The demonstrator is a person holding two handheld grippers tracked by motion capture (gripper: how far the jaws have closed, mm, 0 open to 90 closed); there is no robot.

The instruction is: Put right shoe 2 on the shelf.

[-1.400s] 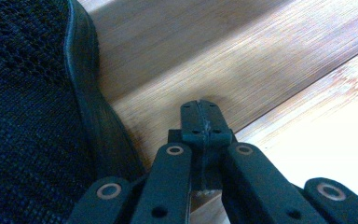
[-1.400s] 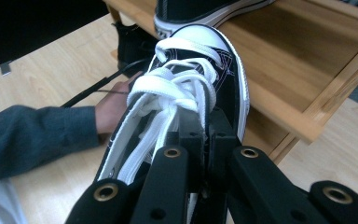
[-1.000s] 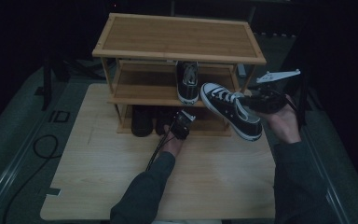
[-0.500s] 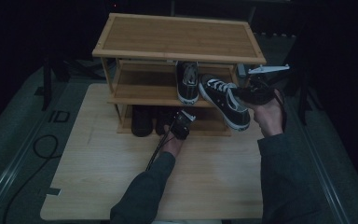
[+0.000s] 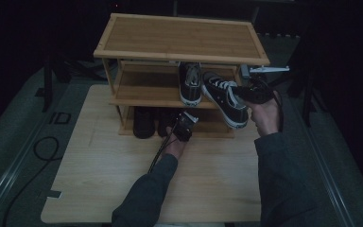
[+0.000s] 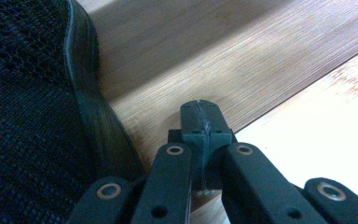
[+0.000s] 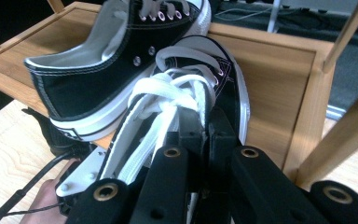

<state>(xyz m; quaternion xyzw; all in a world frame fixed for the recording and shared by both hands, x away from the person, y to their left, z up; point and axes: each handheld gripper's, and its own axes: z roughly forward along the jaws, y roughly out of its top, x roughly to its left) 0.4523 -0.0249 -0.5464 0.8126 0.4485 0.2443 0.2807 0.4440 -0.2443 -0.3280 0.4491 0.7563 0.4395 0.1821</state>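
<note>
Black canvas sneaker (image 5: 224, 98) with white laces and sole, clamped in right gripper (image 5: 251, 90), left gripper (image 6: 200, 122) closed, empty.

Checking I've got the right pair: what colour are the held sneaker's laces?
White laces, clearest in the right gripper view.

The right claw (image 7: 200, 126) has its black jaws pinched on the side wall of a black canvas sneaker with white laces (image 7: 186, 93). Just beyond this sneaker, a matching black sneaker with a white rubber sole (image 7: 107, 70) stands on the wooden shelf (image 7: 270, 79). Below the shelf, a hand (image 7: 42, 205) rests beside pale tabletop (image 7: 9, 140).
</note>
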